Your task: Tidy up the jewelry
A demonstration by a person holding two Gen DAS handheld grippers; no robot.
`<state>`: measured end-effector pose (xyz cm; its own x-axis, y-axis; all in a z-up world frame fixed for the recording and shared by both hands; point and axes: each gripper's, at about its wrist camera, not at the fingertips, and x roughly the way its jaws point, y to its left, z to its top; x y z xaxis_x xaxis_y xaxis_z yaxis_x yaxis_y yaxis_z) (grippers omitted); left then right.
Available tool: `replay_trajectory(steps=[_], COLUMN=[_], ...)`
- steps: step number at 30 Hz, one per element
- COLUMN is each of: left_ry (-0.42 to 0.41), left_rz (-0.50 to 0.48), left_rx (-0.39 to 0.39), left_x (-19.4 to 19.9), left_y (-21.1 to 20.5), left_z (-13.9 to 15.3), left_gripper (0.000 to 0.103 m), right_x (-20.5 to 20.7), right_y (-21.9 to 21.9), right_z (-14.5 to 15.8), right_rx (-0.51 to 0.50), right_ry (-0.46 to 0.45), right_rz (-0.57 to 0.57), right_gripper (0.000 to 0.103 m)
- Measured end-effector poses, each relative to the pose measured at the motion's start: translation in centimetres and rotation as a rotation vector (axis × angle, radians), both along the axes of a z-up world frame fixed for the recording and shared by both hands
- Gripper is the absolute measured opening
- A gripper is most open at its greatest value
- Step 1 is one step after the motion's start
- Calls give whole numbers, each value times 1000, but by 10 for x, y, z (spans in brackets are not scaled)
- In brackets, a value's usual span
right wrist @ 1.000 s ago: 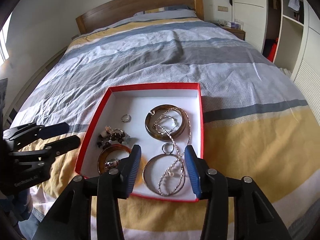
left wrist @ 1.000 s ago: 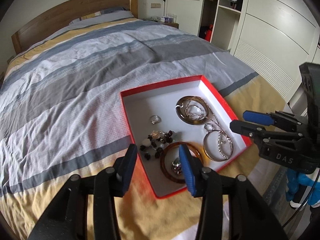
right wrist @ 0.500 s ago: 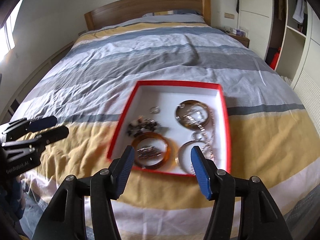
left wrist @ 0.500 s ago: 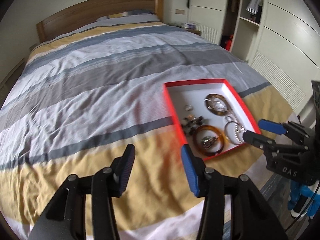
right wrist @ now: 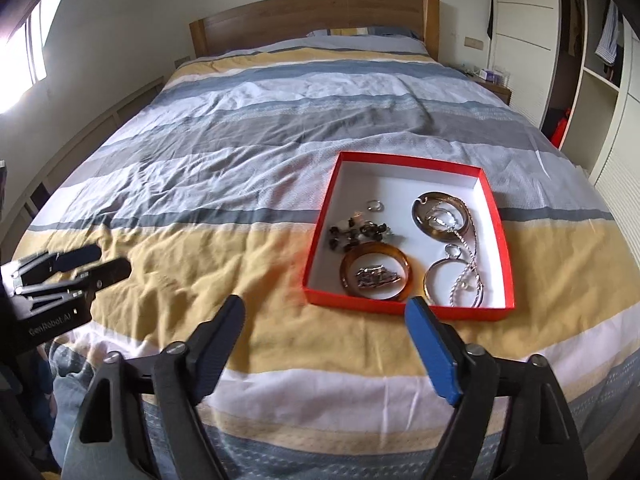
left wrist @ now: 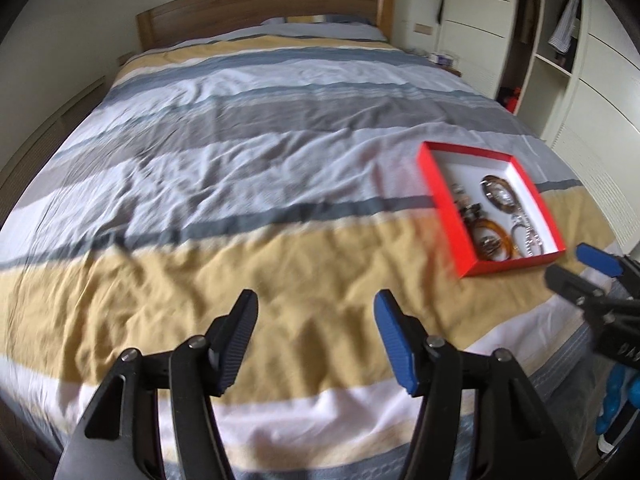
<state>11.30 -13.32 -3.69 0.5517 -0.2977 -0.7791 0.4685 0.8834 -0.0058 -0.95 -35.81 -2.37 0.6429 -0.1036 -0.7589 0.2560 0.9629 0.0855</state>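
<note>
A red box (right wrist: pixel 407 307) with a white interior was found resting on the striped bed cover (right wrist: pixel 224 168), toward its near right part; inside were noted an amber bangle (right wrist: pixel 375 274), a brown bangle (right wrist: pixel 440 216), a silver chain (right wrist: pixel 466 256), a small ring (right wrist: pixel 374 205) and dark beads (right wrist: pixel 356 234). The left tongs (left wrist: pixel 316 338) had just been opening and were seen spread, nothing between them, over bare cover well left of the box; the right tongs (right wrist: pixel 325 350) likewise had just been opening, spread and empty, just short of the box's near edge.
</note>
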Motion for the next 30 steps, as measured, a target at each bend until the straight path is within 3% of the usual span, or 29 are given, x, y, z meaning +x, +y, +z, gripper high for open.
replay_trajectory(steps=[2, 9, 18, 30], left_ry=[-2, -8, -8, -40], left_rz=[21, 101, 183, 238], left_rx=[4, 18, 20, -7], left_x=[-3, -20, -47, -74], left_y=[13, 58, 108, 134], left_z=[-2, -11, -21, -9], left_gripper=[59, 60, 61, 61], right_x=[-4, -22, -44, -68], right_y=[3, 20, 40, 74], right_z=[1, 10, 12, 18], right_rx=[-4, -44, -80, -105], right_ry=[-5, -32, -54, -83], right_rz=[-11, -31, -42, -4], right_gripper=[85, 102, 103, 103])
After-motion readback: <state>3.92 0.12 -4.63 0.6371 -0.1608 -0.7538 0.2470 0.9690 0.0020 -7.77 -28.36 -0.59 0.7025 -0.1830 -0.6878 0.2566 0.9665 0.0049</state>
